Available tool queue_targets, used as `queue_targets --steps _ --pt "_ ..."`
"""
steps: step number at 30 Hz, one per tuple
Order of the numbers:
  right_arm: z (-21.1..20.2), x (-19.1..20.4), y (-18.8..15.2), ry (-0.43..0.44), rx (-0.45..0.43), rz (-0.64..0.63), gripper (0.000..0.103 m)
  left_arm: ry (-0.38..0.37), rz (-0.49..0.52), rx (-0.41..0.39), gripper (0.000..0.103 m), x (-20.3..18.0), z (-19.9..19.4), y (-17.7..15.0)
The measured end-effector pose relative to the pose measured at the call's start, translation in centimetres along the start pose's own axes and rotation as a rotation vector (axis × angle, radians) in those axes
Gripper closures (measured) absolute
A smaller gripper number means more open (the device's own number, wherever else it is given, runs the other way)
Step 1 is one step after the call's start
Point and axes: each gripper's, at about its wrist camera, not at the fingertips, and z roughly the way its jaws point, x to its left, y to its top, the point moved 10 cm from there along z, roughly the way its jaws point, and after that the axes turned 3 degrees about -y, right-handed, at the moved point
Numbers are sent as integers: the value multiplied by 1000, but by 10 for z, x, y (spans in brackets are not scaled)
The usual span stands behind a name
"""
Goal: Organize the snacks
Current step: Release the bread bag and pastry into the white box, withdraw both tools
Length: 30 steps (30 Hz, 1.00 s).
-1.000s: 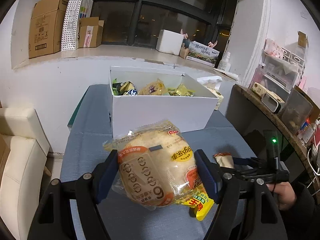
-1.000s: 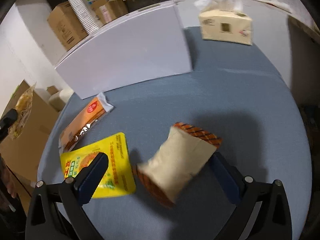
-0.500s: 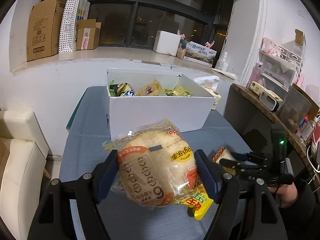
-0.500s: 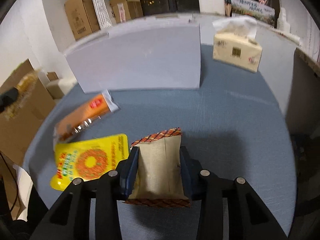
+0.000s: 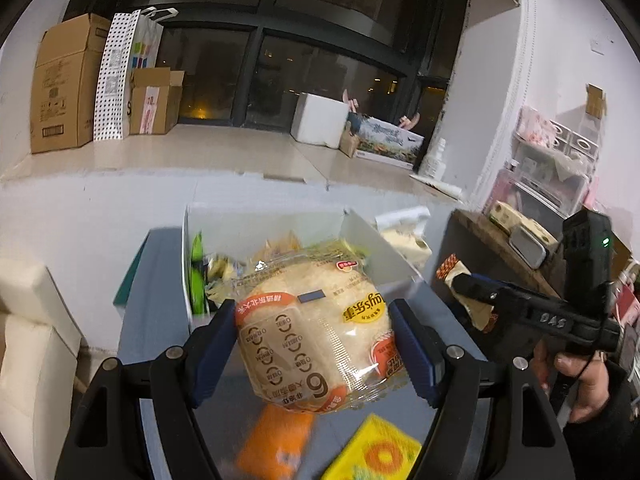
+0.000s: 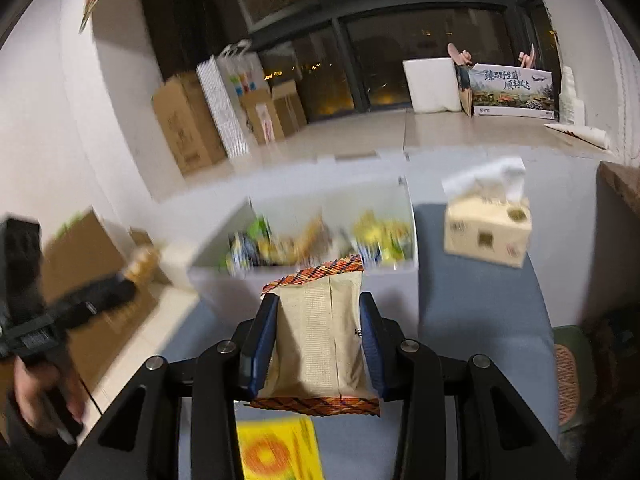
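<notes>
Snacks [image 5: 316, 332]: round, glossy crinkled wrapper.

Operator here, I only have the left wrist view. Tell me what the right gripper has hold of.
Observer: The right gripper is shut on a beige snack packet with orange patterned ends.
Operator: Give me what sits right of the white box.
Observer: A tissue box stands whole on the blue tabletop, tissue sticking up; your view shows only a corner of it.
Operator: Say what is under that packet.
Observer: A yellow snack packet lies flat on the tabletop below it.
</notes>
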Motion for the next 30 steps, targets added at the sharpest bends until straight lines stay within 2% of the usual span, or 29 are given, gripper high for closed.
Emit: queue_targets --steps 6,10,14,15,16,17,18,19,21,25,30 --pt "38 6 48 5 -11 14 60 34 13 18 23 13 45 38" --pt "67 3 58 -14 14 10 60 46 19 44 23 21 72 47" --pt "92 -7 71 -42 36 14 58 93 63 74 22 30 95 51" --pt "99 -9 75 -32 52 29 55 121 70 81 16 34 100 52" --pt "103 -11 76 -19 65 40 49 150 62 104 2 40 105 51" --pt "108 -12 78 -13 83 49 35 155 45 115 0 43 108 50" --pt "109 -17 80 -38 74 58 6 146 33 114 0 44 108 50" --pt "106 -20 83 -54 46 66 0 144 28 115 0 46 108 49" --pt "99 -25 87 -48 4 89 0 163 31 114 0 49 106 46" --pt "98 -26 78 -36 37 109 0 179 54 109 0 47 99 41" --pt "85 -13 67 -28 24 48 0 139 91 116 0 27 86 36"
